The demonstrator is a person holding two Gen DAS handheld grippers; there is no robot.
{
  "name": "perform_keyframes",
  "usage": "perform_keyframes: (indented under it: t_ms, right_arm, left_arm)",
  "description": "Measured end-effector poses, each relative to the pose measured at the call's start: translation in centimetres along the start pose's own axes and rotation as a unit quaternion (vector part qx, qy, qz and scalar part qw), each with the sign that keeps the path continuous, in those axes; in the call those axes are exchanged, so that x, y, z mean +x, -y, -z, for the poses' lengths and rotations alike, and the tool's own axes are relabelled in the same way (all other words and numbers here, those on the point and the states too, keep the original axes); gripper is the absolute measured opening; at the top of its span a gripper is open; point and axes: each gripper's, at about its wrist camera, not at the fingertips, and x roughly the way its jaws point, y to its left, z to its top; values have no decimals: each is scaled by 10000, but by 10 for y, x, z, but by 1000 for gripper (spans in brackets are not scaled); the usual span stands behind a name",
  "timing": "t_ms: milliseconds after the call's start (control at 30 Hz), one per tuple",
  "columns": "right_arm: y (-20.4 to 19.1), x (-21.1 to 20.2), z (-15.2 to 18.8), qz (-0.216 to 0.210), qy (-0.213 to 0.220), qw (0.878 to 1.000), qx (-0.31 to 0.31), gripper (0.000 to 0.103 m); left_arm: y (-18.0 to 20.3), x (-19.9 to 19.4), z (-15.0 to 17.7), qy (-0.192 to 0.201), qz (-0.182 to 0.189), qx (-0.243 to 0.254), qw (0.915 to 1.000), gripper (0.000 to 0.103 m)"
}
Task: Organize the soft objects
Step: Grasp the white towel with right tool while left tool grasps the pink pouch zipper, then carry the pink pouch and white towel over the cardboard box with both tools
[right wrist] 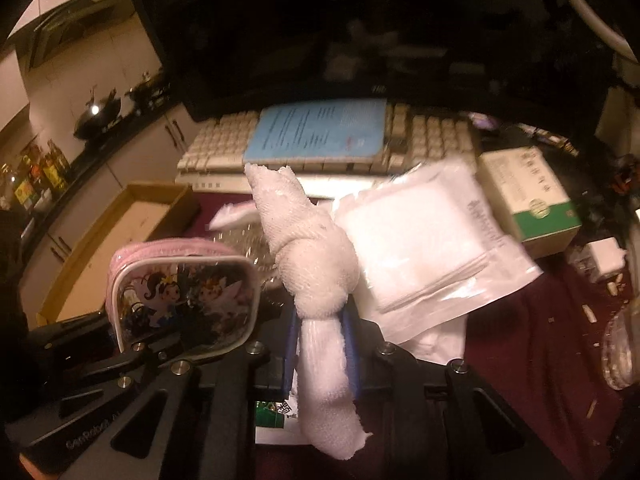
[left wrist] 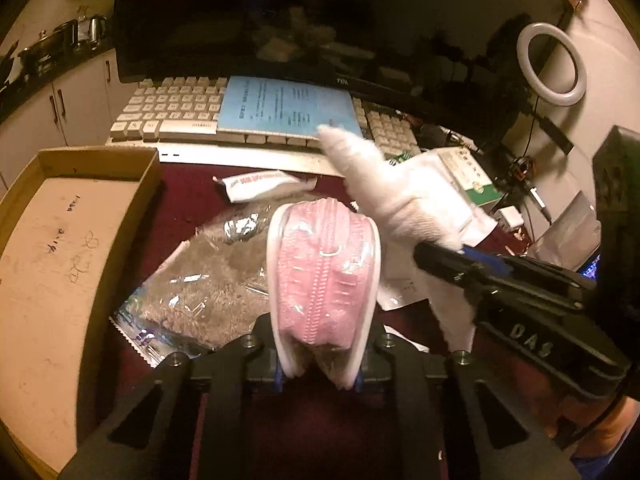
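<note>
The shallow brown cardboard tray [left wrist: 60, 248], at nine o'clock in the left wrist view, is bare, so by my reading nothing is sorted yet. A clear bag of grey fluffy fabric [left wrist: 200, 276] lies on the maroon cloth. The left gripper [left wrist: 320, 380] is clamped on a pink zippered pouch with white piping [left wrist: 324, 272], zip running toward twelve. The right gripper [right wrist: 320, 344] pinches a knotted white towelling cloth [right wrist: 308, 248], long axis toward eleven.
</note>
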Motion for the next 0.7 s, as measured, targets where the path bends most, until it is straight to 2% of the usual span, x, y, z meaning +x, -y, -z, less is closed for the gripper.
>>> perform_keyframes:
  t_ms: [133, 333, 600, 700]
  right_arm:
    - [-1, -19, -4, 43, 212, 9998, 10, 22]
    - [-6, -25, -2, 22, 257, 9997, -7, 22]
    - [-8, -32, -1, -18, 307, 9995, -27, 22]
    - [-11, -33, -2, -43, 336, 9994, -48, 22]
  left_arm:
    - [5, -12, -2, 90, 45, 65, 9999, 22]
    - [6, -31, -9, 239, 55, 173, 9996, 22]
    - [-13, -59, -18, 308, -10, 210, 9993, 22]
    - [-26, -66, -22, 360, -164, 174, 9991, 22]
